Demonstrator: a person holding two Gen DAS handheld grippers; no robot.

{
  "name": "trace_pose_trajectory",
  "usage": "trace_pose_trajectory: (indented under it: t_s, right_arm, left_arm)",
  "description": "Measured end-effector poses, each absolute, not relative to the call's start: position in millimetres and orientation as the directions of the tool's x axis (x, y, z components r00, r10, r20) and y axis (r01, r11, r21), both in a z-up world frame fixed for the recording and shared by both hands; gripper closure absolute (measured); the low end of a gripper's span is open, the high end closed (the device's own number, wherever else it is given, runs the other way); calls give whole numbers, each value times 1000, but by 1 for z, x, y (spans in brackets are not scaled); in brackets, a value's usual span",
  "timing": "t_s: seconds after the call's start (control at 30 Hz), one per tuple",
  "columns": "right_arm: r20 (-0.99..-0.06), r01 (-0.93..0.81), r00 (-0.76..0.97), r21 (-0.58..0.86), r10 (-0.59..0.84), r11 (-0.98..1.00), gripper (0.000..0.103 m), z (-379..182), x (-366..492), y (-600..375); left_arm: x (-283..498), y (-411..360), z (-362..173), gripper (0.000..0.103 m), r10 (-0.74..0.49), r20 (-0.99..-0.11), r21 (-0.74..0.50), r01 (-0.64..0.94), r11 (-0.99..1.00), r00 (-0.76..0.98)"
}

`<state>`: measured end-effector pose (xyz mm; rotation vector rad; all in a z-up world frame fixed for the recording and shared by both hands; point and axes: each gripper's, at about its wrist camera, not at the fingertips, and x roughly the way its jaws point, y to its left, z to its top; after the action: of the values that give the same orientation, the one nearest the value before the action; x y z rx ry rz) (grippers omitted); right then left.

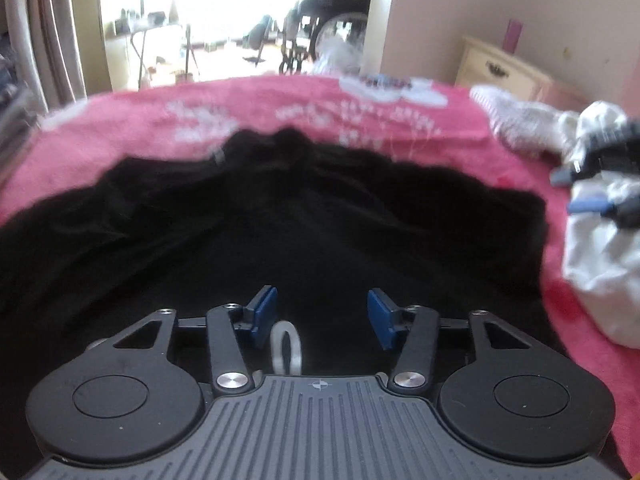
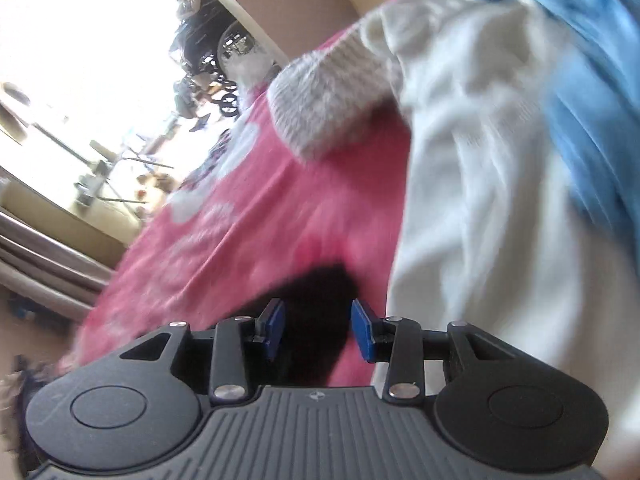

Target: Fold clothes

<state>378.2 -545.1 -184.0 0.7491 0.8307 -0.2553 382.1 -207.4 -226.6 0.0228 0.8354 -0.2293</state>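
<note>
Pink bedding with white print covers the bed (image 1: 160,120), and bright daylight floods the room beyond it, where a cream dresser (image 1: 500,68) stands against the wall.

From the left wrist view, a black garment (image 1: 280,220) lies spread across the bed. The left tool (image 1: 322,316) hangs over its near part with its blue pads apart and nothing between them; only a pale loop shows by the left pad. To the right lies a heap of white clothes (image 1: 600,260) with dark and blue pieces mixed in.

From the right wrist view, the right tool (image 2: 318,330) has its pads apart too, over an edge of the black cloth, not pinching it. White cloth (image 2: 460,200), a grey knit piece (image 2: 320,108) and blue fabric (image 2: 580,120) lie just beside it.
</note>
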Motion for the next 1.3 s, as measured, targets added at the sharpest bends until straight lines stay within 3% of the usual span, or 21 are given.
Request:
trace_pose_trajectory:
  t_s: [0.07,0.2,0.23,0.27,0.43,0.57,0.67,0.8,1.03,1.3]
  right_arm:
    - [-789,466,608,445,89,765,53,-194,407,-547]
    - [-852,407,518,325,78,854,51,-210,438,-537]
    - [-856,380,513,292,63,877,62,-210,441,-531]
    - [-856,354,514,269,53,896,99,-208,442,-526]
    - [-700,133,684,398,207,908,97,-159,428,-494]
    - [-600,-218,704,326,379,920,97,-119,401,-427]
    - [-650,-452,615,174,447,875,97,-127,373,-378]
    - [-760,-636,499,6,416,772,97,-160,338,-342]
    - [-875,-764,356,-69,329,642,97,-194,298,-329]
    - [-866,-729,385,-75,318,680,96,-183,285,-346]
  left_arm:
    - [383,-210,-234,53,-180,-742,-48,216,975,645]
    - [376,-213,-239,53,-179,-722,-3,256,967,668]
    - [376,-211,-240,53,-185,-718,-7,259,966,671]
    - [375,-210,-240,53,-191,-714,-11,261,965,674]
    - [373,-205,-242,53,-212,-697,-28,269,963,685]
    - [376,-206,-243,53,-227,-692,-49,269,962,686]
    - [376,-204,-243,53,-238,-685,-60,272,961,689]
    - [374,-202,-245,52,-251,-674,-62,285,957,694]
    - [374,-200,-246,52,-263,-666,-66,296,953,698]
    - [373,-199,-248,52,-264,-658,-62,299,952,705]
